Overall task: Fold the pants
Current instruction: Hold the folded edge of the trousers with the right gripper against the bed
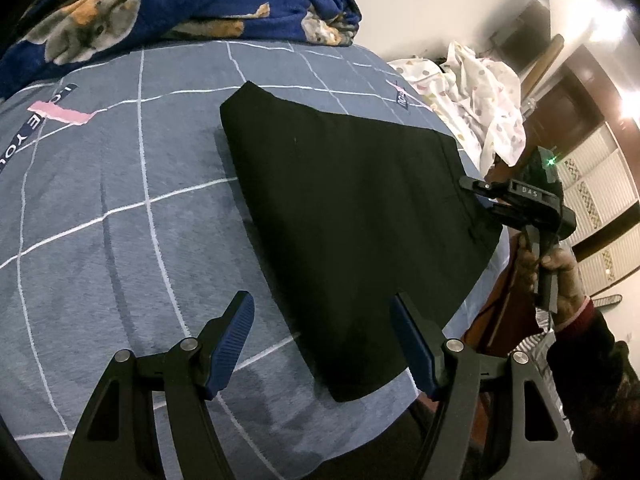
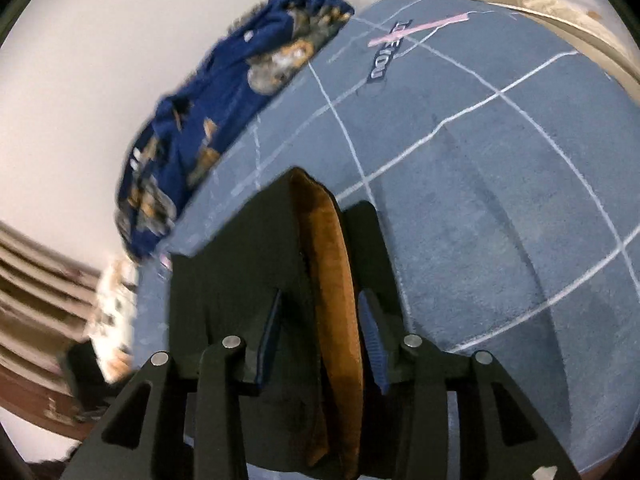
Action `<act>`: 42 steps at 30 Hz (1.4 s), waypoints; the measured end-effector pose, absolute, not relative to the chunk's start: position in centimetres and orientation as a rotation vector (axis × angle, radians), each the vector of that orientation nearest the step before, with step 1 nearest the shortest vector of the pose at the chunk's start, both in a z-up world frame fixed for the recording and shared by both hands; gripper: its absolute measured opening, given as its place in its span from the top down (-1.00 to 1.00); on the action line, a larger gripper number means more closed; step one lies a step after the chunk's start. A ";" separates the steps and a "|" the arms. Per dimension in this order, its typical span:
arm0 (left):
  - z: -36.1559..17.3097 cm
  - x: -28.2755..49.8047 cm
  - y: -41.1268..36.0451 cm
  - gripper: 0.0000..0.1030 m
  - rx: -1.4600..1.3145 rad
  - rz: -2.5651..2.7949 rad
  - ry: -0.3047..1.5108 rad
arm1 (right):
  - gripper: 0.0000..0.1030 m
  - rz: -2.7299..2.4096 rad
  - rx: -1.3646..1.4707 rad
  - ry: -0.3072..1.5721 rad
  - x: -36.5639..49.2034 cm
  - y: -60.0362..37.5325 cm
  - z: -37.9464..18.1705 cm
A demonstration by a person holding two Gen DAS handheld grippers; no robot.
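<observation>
Left wrist view first, going left to right: far left there's a blue animal-print blanket (image 1: 168, 4) bunched at the far side of the grey grid bedspread (image 1: 100, 208), with a strip of pink tape (image 1: 60, 113) stuck on it. The left gripper (image 1: 322, 344) hovers over the near end of the black pants (image 1: 352, 216), fingers well apart and nothing between them, not touching the cloth as far as I can see. The pants lie flat as a folded slab running from the middle of the bed to its right edge. At that right edge the right gripper (image 1: 486, 200), held by a hand (image 1: 560, 276) in a dark red sleeve, sits at the hem. From the right wrist view its fingers (image 2: 370, 344) are partly apart with the stacked fabric edge and its brown lining (image 2: 332, 280) between them, and the pads don't look pressed on it, though the picture is blurry. Beyond it a white spotted sheet (image 1: 488, 92) is piled up. What could go wrong, I reckon: with that loose a bite, lifting the edge could let layers slip out and undo the fold, and the right end already sits at the mattress edge, so a tug could drag it off.
</observation>
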State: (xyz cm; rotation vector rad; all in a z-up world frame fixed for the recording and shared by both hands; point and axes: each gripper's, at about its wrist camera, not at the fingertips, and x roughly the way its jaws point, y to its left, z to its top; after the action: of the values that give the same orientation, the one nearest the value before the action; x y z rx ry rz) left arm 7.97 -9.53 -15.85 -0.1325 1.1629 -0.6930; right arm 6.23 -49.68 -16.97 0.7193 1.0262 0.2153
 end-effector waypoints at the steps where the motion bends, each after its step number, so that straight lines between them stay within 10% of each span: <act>1: -15.9 8.0 -9.6 -0.37 -0.134 -0.693 1.165 | 0.26 0.223 0.715 1.033 6.4 -49.5 -17.1; 5: -16.0 7.8 -9.6 -0.37 -0.140 -0.684 1.174 | 0.68 0.228 0.696 1.048 6.6 -49.3 -17.5; 17: -15.9 8.0 -10.0 -0.37 -0.163 -0.693 1.180 | 0.96 0.242 0.834 0.944 4.3 -52.5 -16.0; 24: -16.1 8.1 -10.1 -0.37 -0.170 -0.691 1.190 | 0.80 0.266 0.853 0.948 4.2 -53.2 -16.4; 28: -15.9 8.0 -10.1 -0.37 -0.156 -0.690 1.186 | 0.18 0.260 0.807 0.987 4.8 -52.4 -16.9; 31: -15.8 7.9 -10.2 -0.37 -0.145 -0.687 1.174 | 0.18 0.263 0.725 1.016 5.1 -50.8 -17.0; 42: -15.9 8.1 -10.3 -0.37 -0.158 -0.682 1.186 | 0.89 0.270 0.720 1.003 5.0 -49.9 -16.3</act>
State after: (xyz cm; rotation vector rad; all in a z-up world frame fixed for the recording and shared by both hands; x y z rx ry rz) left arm 8.10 -10.26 -15.86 -0.1578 1.1859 -0.6821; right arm 5.04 -49.93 -16.29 0.7196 1.0034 0.2696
